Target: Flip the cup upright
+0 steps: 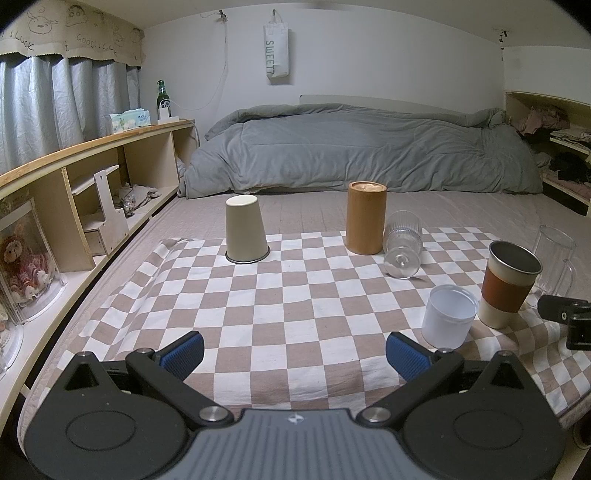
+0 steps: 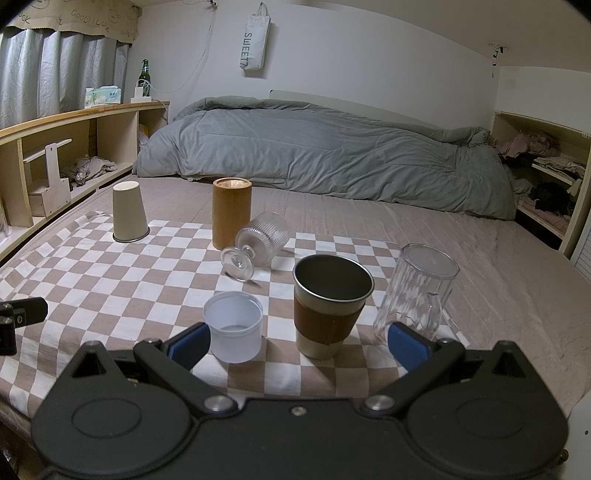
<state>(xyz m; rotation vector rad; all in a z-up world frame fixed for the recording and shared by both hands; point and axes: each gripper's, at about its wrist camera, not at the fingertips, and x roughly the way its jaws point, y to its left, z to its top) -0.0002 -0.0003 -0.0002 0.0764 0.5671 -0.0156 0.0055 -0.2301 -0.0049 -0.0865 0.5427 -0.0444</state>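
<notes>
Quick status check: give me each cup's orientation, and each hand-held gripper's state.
Beige cup: upside down.
Wooden cup: upside down.
Ribbed glass: on its side.
White cup: upright.
Sleeved cup: upright.
Clear mug: upside down, tilted.
Left hand-held gripper: open, empty.
Right hand-held gripper: open, empty.

"sweet" runs down white hanging bag [image 1: 275, 48] on wall; "good luck" scrawled on curtain valance [image 1: 70, 31].

Both wrist views low over checkered cloth [image 1: 295, 295], facing 12 o'clock toward bed. Right view nearer sleeved cup [image 2: 328, 306]; left view sees it at 2 o'clock. Cups shared.
</notes>
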